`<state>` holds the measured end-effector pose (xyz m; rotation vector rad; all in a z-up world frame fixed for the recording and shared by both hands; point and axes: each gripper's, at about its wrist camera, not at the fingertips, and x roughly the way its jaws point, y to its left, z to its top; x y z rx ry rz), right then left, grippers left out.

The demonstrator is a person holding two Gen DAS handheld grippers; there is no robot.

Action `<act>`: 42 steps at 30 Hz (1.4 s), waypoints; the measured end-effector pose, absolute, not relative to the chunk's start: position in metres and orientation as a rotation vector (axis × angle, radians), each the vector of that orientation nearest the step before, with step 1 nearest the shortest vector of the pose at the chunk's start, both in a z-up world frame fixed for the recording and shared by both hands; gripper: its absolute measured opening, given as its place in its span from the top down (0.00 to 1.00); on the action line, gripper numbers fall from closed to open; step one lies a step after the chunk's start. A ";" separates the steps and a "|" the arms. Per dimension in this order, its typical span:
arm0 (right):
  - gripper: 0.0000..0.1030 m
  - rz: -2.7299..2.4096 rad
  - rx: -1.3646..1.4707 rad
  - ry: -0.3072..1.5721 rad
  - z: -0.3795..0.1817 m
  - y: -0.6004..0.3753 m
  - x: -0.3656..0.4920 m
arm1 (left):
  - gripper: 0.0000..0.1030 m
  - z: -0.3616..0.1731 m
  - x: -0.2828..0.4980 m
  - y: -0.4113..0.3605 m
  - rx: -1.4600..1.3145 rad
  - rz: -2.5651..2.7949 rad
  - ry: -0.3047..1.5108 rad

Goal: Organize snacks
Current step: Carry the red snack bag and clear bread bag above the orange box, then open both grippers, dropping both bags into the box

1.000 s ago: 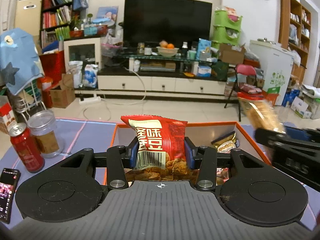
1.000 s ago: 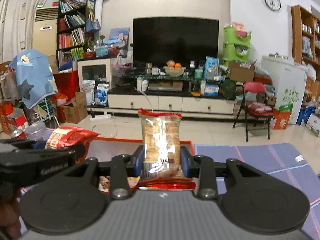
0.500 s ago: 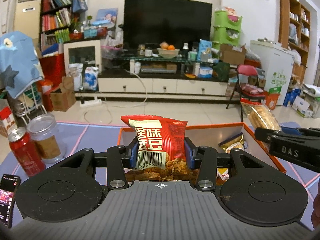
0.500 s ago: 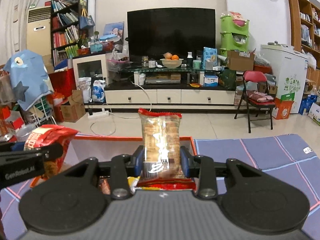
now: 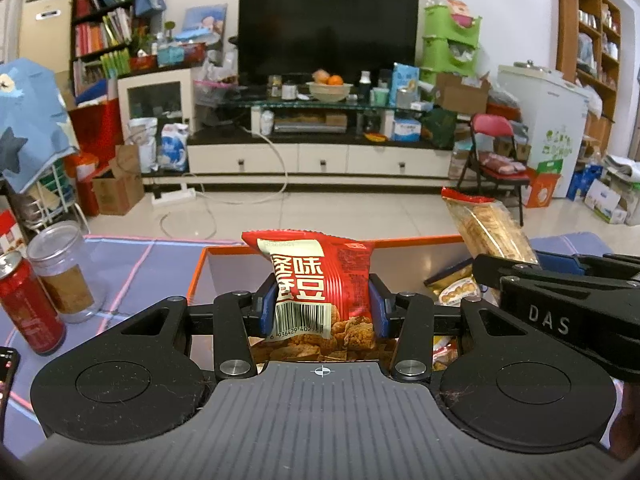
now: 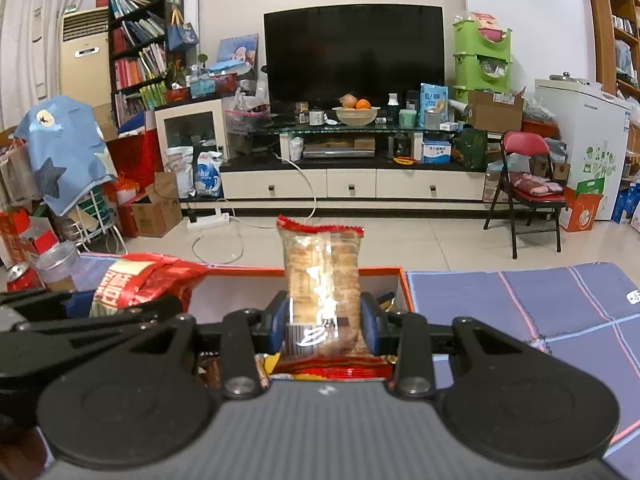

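We hold both packs over the orange box [image 5: 224, 249]: left gripper [image 5: 322, 310] clamped on red snack bag [image 5: 316, 280], right gripper [image 6: 323, 324] clamped on clear cracker pack [image 6: 322, 268]. Lower inside the walls before we part the jaws, one side each.

Both wrist views face the television [image 5: 328, 36] (close over one orange box [image 6: 409, 292]).
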<state>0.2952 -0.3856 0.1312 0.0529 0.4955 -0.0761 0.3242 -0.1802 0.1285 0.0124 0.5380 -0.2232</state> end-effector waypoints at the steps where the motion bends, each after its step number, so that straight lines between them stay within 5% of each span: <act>1: 0.65 -0.075 0.052 0.496 0.131 -0.386 0.295 | 1.00 0.128 0.325 -0.182 0.010 -0.225 0.541; 38: 0.65 -0.047 0.039 0.505 0.131 -0.378 0.297 | 0.98 0.123 0.328 -0.183 0.025 -0.198 0.545; 42: 0.62 -0.044 0.038 0.509 0.130 -0.378 0.299 | 0.86 0.120 0.329 -0.181 0.031 -0.187 0.546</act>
